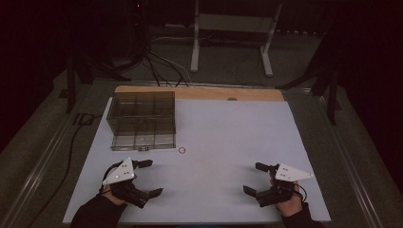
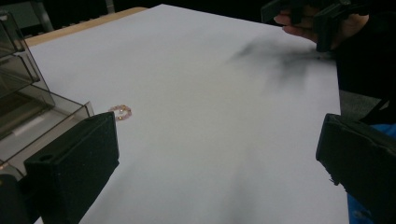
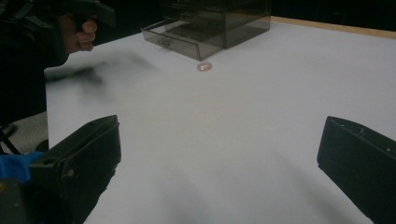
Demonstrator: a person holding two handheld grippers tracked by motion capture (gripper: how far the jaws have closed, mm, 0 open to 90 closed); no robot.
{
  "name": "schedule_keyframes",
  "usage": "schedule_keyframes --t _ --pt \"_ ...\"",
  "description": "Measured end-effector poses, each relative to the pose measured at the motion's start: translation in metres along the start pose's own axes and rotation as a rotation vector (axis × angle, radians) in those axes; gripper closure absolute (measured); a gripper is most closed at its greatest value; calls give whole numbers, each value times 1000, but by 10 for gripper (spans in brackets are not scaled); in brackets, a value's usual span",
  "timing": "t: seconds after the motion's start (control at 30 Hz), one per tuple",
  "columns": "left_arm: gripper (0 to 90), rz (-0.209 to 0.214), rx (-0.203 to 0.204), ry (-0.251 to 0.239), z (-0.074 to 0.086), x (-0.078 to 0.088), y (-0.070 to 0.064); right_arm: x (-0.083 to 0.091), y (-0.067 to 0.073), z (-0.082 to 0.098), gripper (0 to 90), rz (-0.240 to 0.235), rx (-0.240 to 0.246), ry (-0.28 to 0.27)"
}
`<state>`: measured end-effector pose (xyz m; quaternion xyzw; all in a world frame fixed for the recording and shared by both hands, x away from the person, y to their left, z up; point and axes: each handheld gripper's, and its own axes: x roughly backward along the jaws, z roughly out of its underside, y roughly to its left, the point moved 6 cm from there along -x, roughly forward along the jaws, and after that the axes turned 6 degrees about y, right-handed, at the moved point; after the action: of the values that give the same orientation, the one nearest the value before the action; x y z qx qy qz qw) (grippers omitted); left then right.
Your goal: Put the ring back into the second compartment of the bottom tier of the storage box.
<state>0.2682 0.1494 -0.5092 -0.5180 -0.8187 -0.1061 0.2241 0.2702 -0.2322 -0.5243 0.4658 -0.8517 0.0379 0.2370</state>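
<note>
Smoky clear plastic forms the drawer box [image 1: 141, 118] standing at the far left of the white bench [image 1: 228, 137], its bottom drawer [image 1: 142, 142] pulled a little way out toward the person. A small pinkish ring [image 1: 182, 150] lies flat on the bench just beside the front right corner of that drawer, apart from it; the left gripper view shows it as a beaded loop [image 2: 121, 112], and it also appears from the right gripper view [image 3: 204, 66]. The left gripper [image 1: 147, 178] sits at the near left with its jaws spread wide, holding nothing, near the ring. The right gripper [image 1: 253, 178] rests at the near right, well apart from the ring, its jaws likewise wide apart and empty.
</note>
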Motion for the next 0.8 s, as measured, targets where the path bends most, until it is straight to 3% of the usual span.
schedule_keyframes --t 0.8 --pt "4 -6 2 9 -26 -20 6 0 -1 0 0 -4 -9 -1"
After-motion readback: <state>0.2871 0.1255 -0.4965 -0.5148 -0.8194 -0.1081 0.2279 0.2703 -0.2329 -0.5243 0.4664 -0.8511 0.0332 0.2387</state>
